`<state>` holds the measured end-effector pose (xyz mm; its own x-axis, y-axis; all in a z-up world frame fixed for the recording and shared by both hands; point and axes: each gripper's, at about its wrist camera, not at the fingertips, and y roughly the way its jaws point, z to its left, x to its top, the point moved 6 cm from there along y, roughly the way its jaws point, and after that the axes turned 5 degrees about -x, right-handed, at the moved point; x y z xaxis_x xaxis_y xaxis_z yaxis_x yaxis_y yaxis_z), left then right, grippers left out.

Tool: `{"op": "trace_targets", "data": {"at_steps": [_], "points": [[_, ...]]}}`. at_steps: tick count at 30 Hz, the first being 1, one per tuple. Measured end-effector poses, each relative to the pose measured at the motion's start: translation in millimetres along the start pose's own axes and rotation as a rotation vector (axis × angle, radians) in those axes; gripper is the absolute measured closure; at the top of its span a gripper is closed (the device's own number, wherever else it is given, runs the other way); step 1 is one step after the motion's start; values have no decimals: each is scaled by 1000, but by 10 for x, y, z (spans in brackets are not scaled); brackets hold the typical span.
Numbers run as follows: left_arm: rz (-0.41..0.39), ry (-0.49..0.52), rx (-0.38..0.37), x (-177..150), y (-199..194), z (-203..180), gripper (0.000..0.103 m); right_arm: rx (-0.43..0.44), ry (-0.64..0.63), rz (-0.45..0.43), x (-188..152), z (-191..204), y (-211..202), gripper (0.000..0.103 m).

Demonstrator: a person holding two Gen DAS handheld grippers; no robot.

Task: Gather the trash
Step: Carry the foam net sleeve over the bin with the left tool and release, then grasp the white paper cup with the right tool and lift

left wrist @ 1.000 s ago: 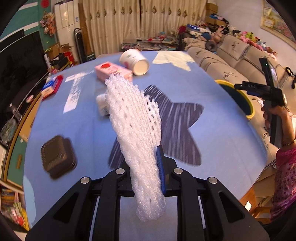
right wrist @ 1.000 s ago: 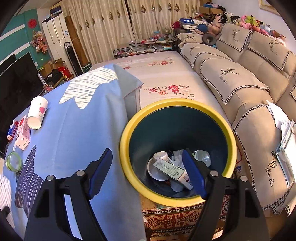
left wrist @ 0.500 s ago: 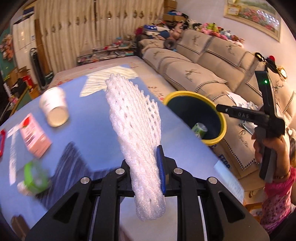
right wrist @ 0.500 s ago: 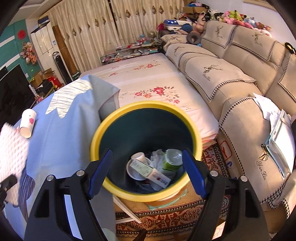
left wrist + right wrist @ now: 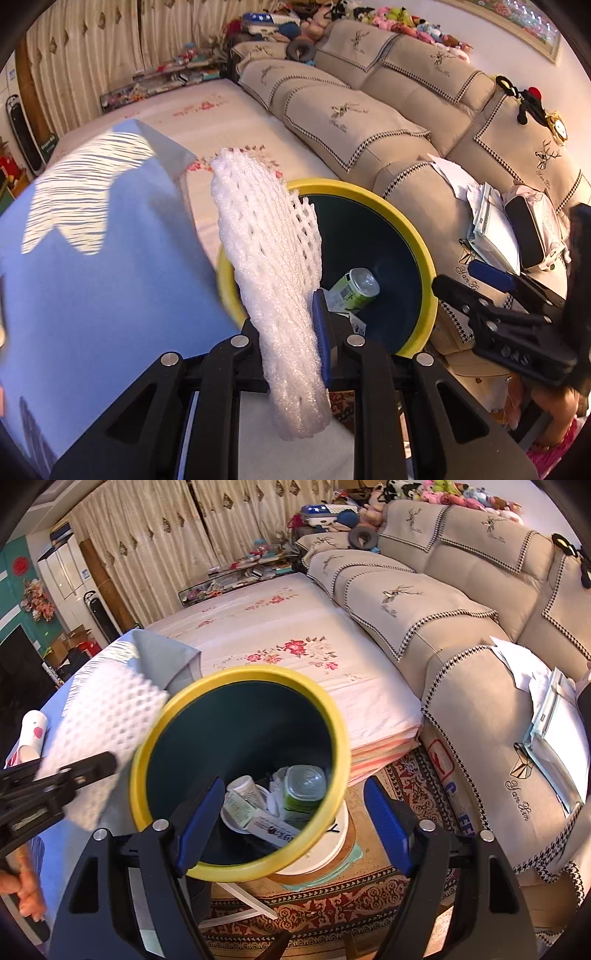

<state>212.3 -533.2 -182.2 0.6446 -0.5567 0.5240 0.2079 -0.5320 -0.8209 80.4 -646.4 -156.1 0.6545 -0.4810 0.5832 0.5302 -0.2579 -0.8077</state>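
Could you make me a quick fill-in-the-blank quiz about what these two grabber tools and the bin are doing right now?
1. The left gripper is shut on a white foam ____.
2. The trash bin has a ____ rim.
3. The right gripper is open and holds ____.
4. The green can lies inside the ____.

Missing words: net; yellow; nothing; bin.

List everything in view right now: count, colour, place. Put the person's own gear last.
White foam fruit net: one, white, clamped in the left jaws beside the bin rim.
Yellow-rimmed dark bin: one, beside the table.
Green drink can: one, inside the bin.
Paper cup: one, white and pink, lying on the blue tablecloth.
Beige sofa: one, behind the bin.
Left gripper: black, shut on the net.
Right gripper: black, blue pads, open above the bin.
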Motion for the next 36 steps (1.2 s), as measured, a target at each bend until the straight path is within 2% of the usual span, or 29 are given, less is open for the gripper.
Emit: {"op": "trace_targets", "data": {"at_steps": [6, 8, 9, 10, 12, 15, 21, 25, 28, 33, 36], "points": [[62, 0, -4, 86, 477, -131, 83, -24, 20, 9, -8, -179, 57, 30], [70, -1, 0, 91, 565, -158, 77, -34, 24, 12, -9, -222, 61, 30], [71, -6, 3, 95, 586, -156, 68, -39, 27, 13, -12, -246, 64, 30], [71, -13, 4, 101, 593, -153, 54, -41, 29, 14, -13, -263, 66, 30], [56, -23, 4, 99, 560, -144, 42, -46, 32, 17, -26, -273, 64, 30], [30, -22, 14, 82, 387, -93, 34, -48, 30, 19, -44, -262, 53, 30], [-73, -52, 27, -54, -329, 72, 26, -33, 10, 17, -103, -108, -1, 30], [-181, -95, 36, -300, -1036, 260, 24, -6, -26, 11, -104, 126, -51, 30], [-269, -163, 55, -605, -1606, 497, 20, 21, -73, 5, -94, 398, -94, 30], [-377, -260, 168, -1198, -2368, 968, 18, 96, -166, -20, -62, 1055, -224, 30], [-439, -325, 297, -1581, -2793, 1285, 17, 176, -230, -38, -55, 1614, -341, 30]]}}
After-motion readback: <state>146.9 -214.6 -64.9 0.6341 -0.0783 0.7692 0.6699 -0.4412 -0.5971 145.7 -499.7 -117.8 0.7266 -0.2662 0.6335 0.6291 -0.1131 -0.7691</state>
